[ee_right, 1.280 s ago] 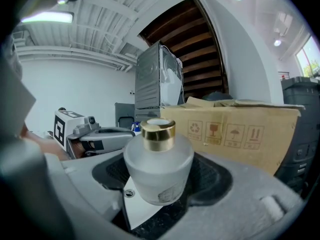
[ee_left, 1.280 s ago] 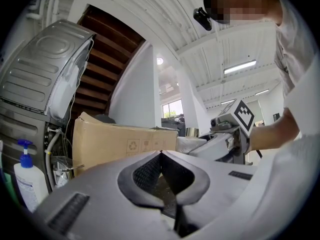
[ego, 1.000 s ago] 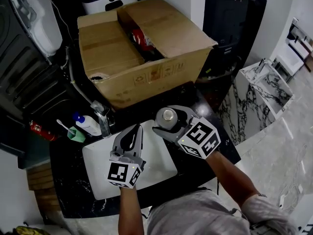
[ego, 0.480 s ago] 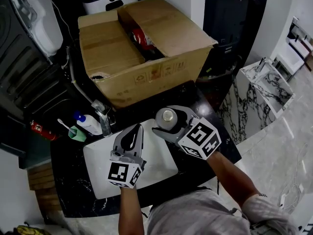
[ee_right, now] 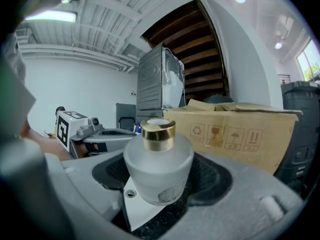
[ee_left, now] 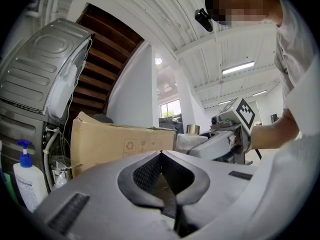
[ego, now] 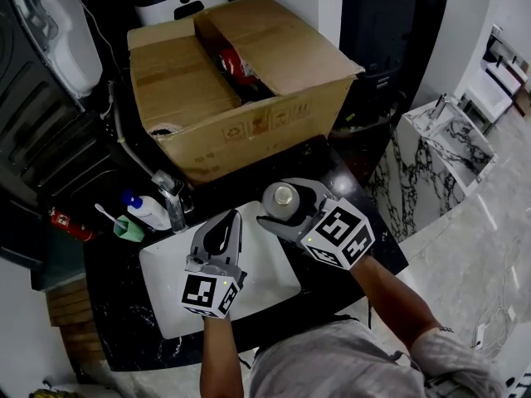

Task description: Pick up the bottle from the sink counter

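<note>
Right tool (ego: pixel 286 205) grips frosted bottle (ee_right: pixel 158 165); cardboard box (ego: pixel 217 133) holds something red (ego: pixel 236 63).

The left gripper (ego: pixel 226 222) and right gripper (ego: pixel 280 202) are grey moulded shells with black ribbed pads (ee_right: pixel 212 179). Each carries a white cube with black square markers: one cube (ego: pixel 206 293) at lower centre of the head view, the other (ego: pixel 336 235) just right of centre. A small screw (ee_right: pixel 131 193) sits in a white plate (ee_right: pixel 142 211) in the right gripper view. The person wears a pale grey top (ego: pixel 332 365), its sleeve (ego: pixel 448 356) at lower right.
</note>
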A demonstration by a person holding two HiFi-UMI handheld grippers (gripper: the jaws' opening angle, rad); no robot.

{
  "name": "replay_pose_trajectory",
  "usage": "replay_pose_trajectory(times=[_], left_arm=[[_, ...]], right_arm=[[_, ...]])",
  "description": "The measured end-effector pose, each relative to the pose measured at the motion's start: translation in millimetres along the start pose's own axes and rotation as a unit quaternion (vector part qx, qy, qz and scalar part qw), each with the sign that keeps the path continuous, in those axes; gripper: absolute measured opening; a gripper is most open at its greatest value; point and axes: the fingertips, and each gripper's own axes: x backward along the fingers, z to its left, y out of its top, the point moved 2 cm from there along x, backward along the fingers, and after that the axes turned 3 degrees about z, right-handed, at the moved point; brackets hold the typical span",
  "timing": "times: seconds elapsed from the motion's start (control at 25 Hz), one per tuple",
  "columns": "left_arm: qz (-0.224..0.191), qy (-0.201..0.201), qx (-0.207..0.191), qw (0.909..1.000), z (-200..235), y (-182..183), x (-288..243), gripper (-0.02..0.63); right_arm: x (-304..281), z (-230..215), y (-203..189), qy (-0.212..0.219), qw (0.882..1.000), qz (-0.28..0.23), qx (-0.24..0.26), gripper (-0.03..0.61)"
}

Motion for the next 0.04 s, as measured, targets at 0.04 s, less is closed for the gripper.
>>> replay_pose_trajectory(times=[0.04], left_arm=[[0.000,-0.001,0.001,1.0000,-0.3,0.4,-0.2,0.002]], right_arm=[[0.2,0.0,0.2,0.000,1.000,0.000,0.000,0.330]])
